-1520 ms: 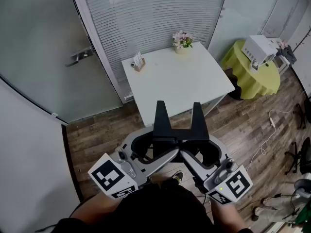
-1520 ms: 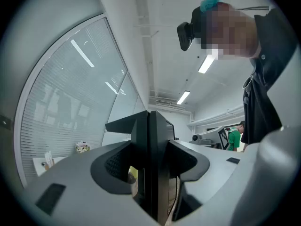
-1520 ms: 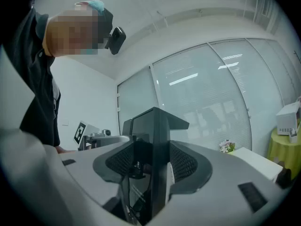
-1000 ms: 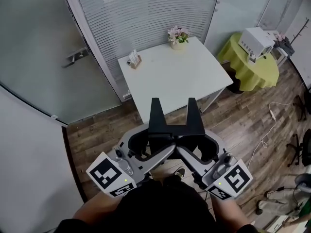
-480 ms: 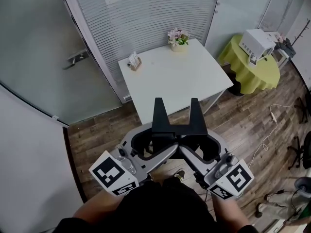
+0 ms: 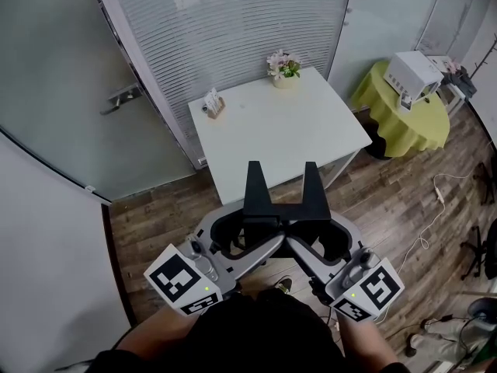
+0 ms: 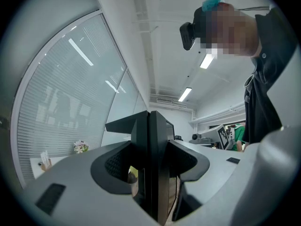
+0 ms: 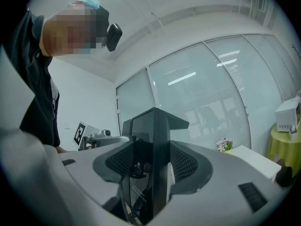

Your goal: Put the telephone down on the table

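Note:
I hold a black telephone (image 6: pixel 283 208) between both grippers at chest height; two tapered prongs of it stick out toward the white table (image 6: pixel 311 142), which stands ahead and lower. My left gripper (image 6: pixel 239 238) is shut on its left side and my right gripper (image 6: pixel 323 239) on its right. In the left gripper view the telephone (image 7: pixel 154 154) stands edge-on, pressed between the grey jaws of the left gripper (image 7: pixel 153 171). The right gripper view shows the telephone (image 8: pixel 153 149) clamped the same way in the right gripper (image 8: pixel 150 171).
A flower pot (image 6: pixel 283 67) and a small napkin holder (image 6: pixel 212 102) sit at the table's far edge. To the right is a round table with a green cloth (image 6: pixel 404 119) bearing a white appliance (image 6: pixel 417 72). A glass door (image 6: pixel 70 92) is at left, and a cable (image 6: pixel 429 208) lies on the wood floor.
Both grippers and the telephone have drifted slightly together, with the same hold. The table sits a little differently in the view as the head sways.

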